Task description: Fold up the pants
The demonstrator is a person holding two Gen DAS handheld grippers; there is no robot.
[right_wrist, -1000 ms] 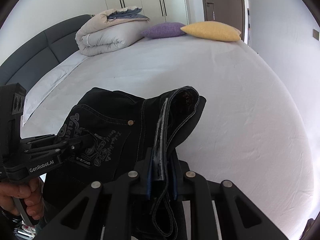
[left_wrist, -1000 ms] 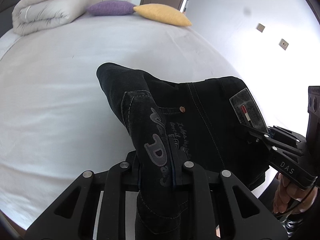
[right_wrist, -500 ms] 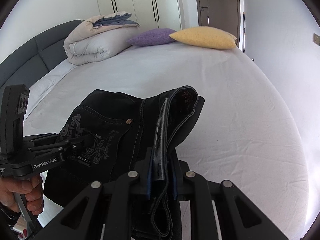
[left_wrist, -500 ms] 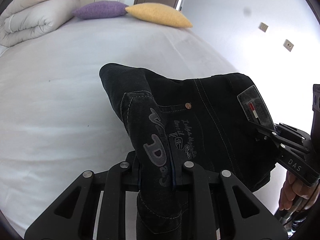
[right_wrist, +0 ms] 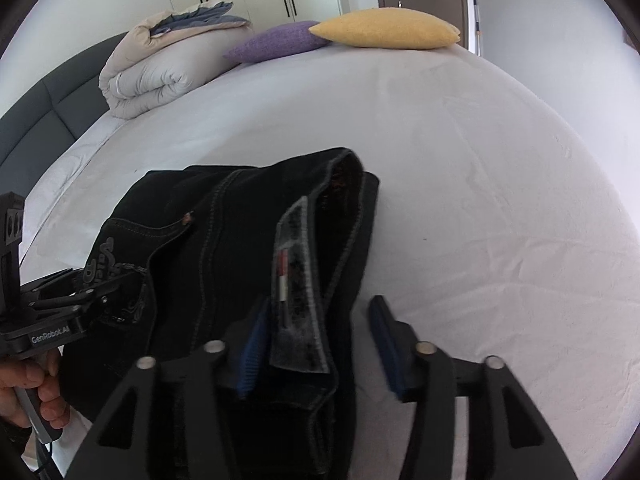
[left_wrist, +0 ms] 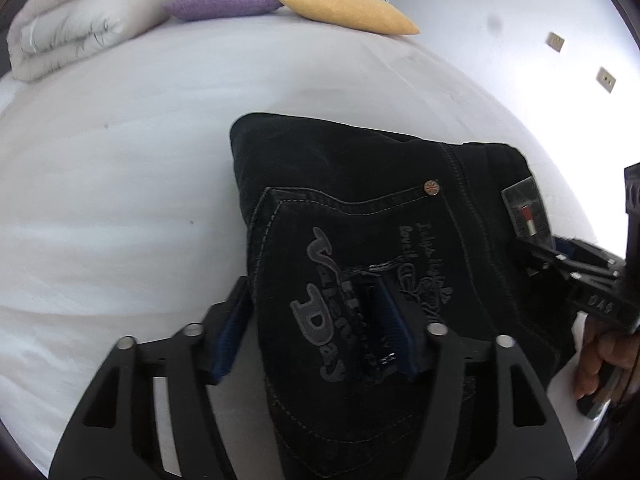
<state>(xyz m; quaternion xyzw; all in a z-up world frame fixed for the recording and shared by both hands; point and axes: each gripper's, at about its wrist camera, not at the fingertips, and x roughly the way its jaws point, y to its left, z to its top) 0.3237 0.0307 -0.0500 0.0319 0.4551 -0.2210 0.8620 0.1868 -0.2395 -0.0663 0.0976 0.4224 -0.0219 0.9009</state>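
A: Where were the pants (left_wrist: 372, 216) found at this moment?

B: They were recorded lying in a folded bundle on the bed (left_wrist: 120, 152), near its front edge, seat side up, with the embroidered back pocket (left_wrist: 320, 304) and the waistband label (left_wrist: 526, 210) exposed. The stacked duvet (right_wrist: 160, 68), the purple pillow (right_wrist: 280, 42) and the yellow pillow (right_wrist: 384, 30) were noted well apart, at the far end.

A: State of the left gripper (left_wrist: 316, 332)?

B: Its jaws were seen spread, one blue pad (left_wrist: 228, 336) clear of the cloth on the outer side, the other lying against the pocket fabric. Nothing was clamped.

A: And the right gripper (right_wrist: 320, 348)?

B: Likewise parted. The waistband corner with the label (right_wrist: 292, 280) was seen lying loose between its pads (right_wrist: 382, 340), with a gap on the outer side. No grip was being applied.

A: Why was the bundle judged to be set where it was?

B: The two grippers were placed at opposite ends of the waist edge, which suggests the bundle was carried level by that edge and laid flat. The open jaws were taken as a release, so the fold was judged essentially complete. It was noted that a snagged pad could drag the top layer on withdrawal.
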